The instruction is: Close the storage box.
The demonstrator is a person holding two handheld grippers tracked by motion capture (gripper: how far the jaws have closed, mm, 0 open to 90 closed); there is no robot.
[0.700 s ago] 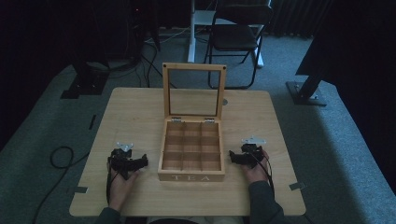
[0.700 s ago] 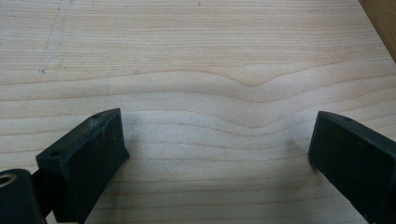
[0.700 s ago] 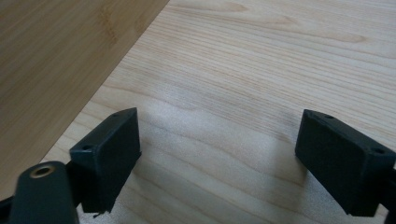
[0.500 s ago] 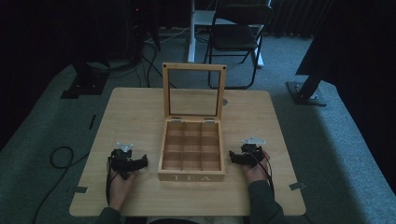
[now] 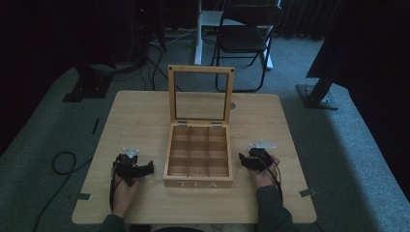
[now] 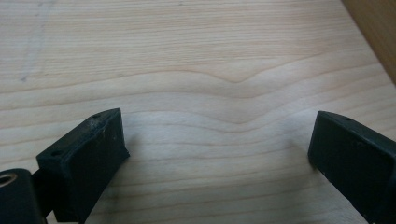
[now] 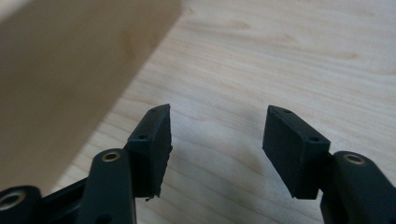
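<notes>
A wooden tea box [image 5: 198,182] stands at the middle of the table near the front edge. Its glass-paned lid [image 5: 200,70] is raised upright, and the compartments look empty. My left gripper [image 5: 149,168] rests on the table to the left of the box, jaws wide apart over bare wood [image 6: 217,135]. My right gripper [image 5: 242,161] lies on the table to the right of the box, and the box's side wall [image 7: 70,70] shows close on the left in the right gripper view. Its jaws [image 7: 217,135] stand apart with nothing between them.
The light wooden table [image 5: 140,116] has bare room on both sides of the box and behind it. A black chair [image 5: 246,34] and stand bases sit on the grey carpet beyond the far edge. A cable loop [image 5: 63,162] lies off the left side.
</notes>
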